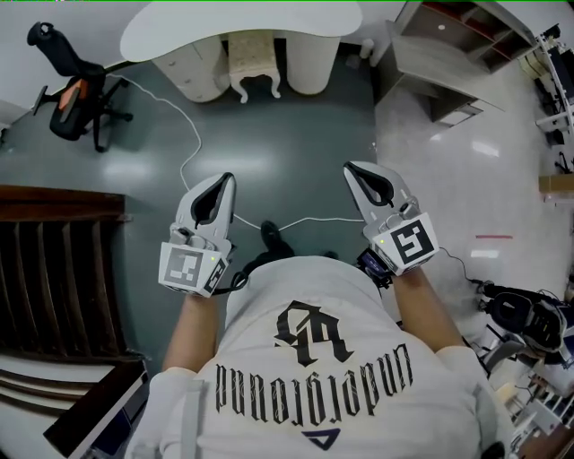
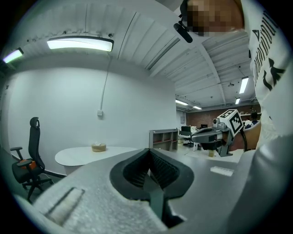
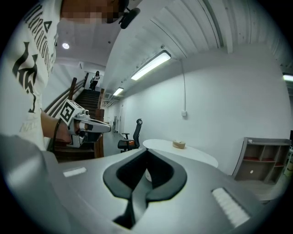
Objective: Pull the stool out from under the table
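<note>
The cream stool sits tucked under the white bench, two curved legs facing the person (only the head view catches it). The left claw and right claw are closed and empty. Their views show a round thing on the bench.

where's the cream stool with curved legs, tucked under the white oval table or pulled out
Tucked in: the cream stool stands in the gap beneath the white oval table, its far edge under the tabletop.

Camera placement, three views.
The floor is seen from overhead; gripper views are levelled across the room; the distant white table is shared by all.
</note>
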`<state>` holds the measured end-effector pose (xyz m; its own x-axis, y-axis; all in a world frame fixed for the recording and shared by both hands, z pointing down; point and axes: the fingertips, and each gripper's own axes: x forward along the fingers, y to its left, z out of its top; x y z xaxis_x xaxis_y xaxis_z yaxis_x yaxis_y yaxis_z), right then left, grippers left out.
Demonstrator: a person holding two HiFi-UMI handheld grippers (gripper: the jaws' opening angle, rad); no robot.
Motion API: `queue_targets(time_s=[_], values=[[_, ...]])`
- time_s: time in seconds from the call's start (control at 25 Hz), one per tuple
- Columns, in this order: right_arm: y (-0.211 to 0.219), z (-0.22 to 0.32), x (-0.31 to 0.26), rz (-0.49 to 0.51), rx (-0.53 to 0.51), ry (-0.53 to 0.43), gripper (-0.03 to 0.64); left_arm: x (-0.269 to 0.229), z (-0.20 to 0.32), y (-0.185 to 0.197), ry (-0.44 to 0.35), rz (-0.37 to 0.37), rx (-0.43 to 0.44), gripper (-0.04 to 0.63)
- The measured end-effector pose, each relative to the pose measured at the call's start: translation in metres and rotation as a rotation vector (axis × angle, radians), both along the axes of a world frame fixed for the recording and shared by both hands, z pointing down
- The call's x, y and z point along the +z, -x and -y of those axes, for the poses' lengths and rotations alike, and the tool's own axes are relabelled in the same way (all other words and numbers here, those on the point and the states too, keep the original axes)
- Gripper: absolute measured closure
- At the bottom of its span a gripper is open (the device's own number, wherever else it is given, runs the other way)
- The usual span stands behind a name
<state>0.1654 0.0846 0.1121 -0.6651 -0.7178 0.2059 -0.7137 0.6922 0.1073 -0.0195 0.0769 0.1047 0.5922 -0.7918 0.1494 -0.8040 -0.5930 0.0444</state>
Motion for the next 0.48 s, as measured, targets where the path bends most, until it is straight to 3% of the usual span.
queue_targets(time_s=[0.24, 0.48], values=[[0.053, 0.03, -0.004, -0.006, 0.025, -0.002, 0.617, 0.0, 0.027, 0.062, -0.004, -0.005, 0.007, 0.589], [0.081, 0.048, -0.001, -0.011, 0.042, 0.001, 0.617, 0.004, 0.041, 0.098, 0.0, -0.012, 0.014, 0.589]])
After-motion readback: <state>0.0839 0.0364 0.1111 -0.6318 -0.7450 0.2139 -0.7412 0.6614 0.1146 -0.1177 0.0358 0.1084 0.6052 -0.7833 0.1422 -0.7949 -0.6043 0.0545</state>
